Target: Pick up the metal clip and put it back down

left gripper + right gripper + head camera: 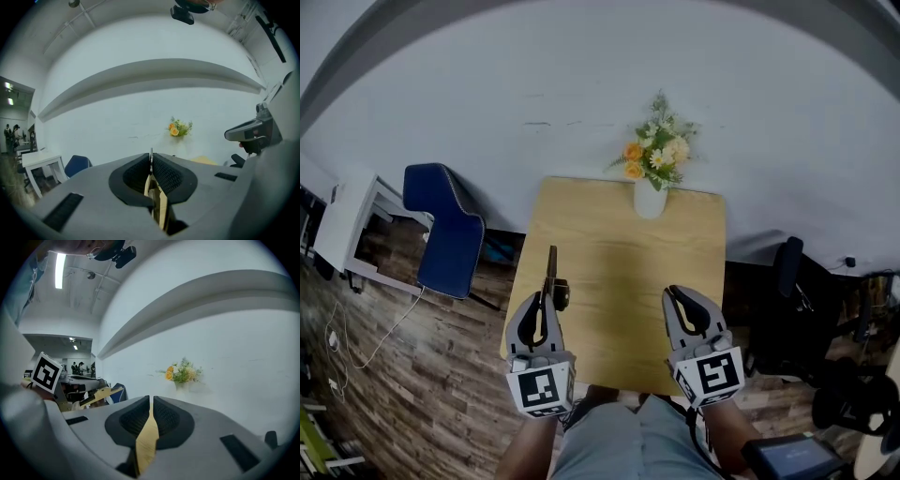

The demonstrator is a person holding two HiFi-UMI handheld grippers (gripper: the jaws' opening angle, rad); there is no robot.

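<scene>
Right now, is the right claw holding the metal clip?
No, the right claw is closed on nothing, while the metal clip sticks out from the shut left claw.

Rig as I logged it from my station — left gripper [546, 300] and right gripper [677, 296]: grey moulded shells, black ribbed pads [136, 174]. Each bore a white cube [541, 389] printed with black square markers. Operator's legwear [605, 441] was pale grey-blue.
</scene>
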